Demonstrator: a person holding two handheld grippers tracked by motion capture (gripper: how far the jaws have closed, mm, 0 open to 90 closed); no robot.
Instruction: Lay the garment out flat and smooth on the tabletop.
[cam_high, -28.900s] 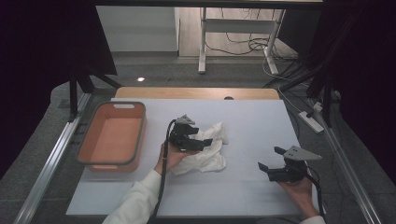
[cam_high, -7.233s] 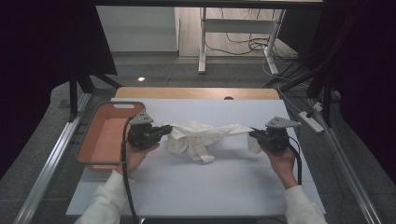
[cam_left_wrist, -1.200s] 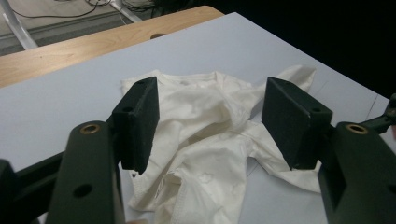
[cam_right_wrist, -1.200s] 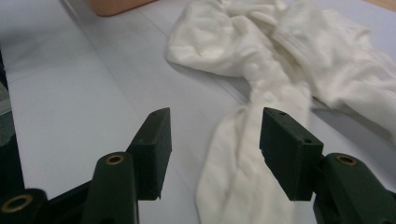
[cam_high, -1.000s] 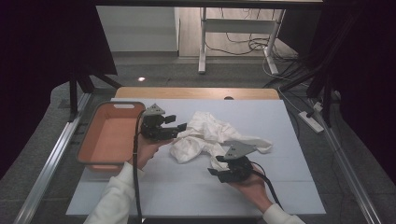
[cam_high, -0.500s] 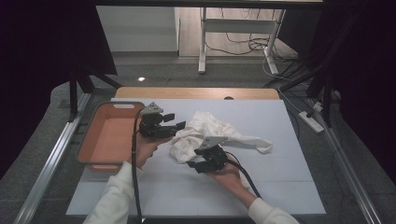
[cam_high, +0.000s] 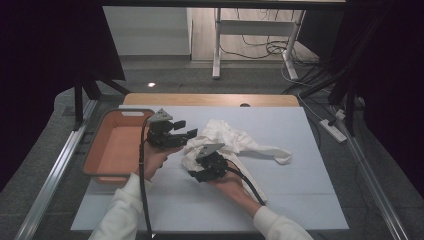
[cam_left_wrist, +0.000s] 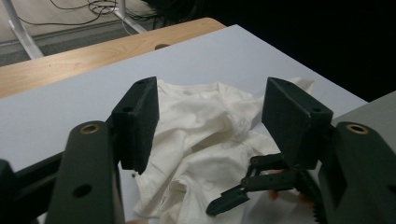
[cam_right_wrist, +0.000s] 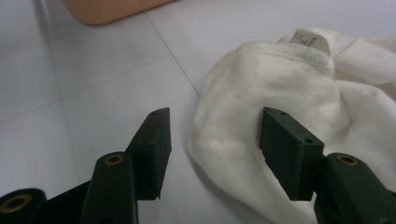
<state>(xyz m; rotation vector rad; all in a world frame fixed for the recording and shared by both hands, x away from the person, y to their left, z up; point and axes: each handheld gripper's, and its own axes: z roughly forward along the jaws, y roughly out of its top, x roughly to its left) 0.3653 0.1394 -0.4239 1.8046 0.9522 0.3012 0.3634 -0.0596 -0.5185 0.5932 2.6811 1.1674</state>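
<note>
A crumpled white garment (cam_high: 235, 142) lies in the middle of the pale table (cam_high: 300, 200), one sleeve trailing to the right. My left gripper (cam_high: 186, 129) hovers at the garment's left edge, its jaws wide apart with nothing between them; its own view looks over the cloth (cam_left_wrist: 201, 140) through the left gripper (cam_left_wrist: 210, 121). My right gripper (cam_high: 196, 175) sits low at the garment's near-left edge. In its view the right gripper (cam_right_wrist: 215, 140) stands open, the rounded hem of the garment (cam_right_wrist: 289, 84) lying between the jaws, and the pads are not pressing on it.
An orange tray (cam_high: 107, 150) stands at the table's left side, and a corner of the tray (cam_right_wrist: 107, 9) shows in the right gripper view. Past the table's wooden far edge (cam_high: 210, 99), cables and a desk frame stand on the floor.
My right gripper has moved left along the garment's near side to its near-left edge and sunk a little. The left gripper has stayed put, still open.
</note>
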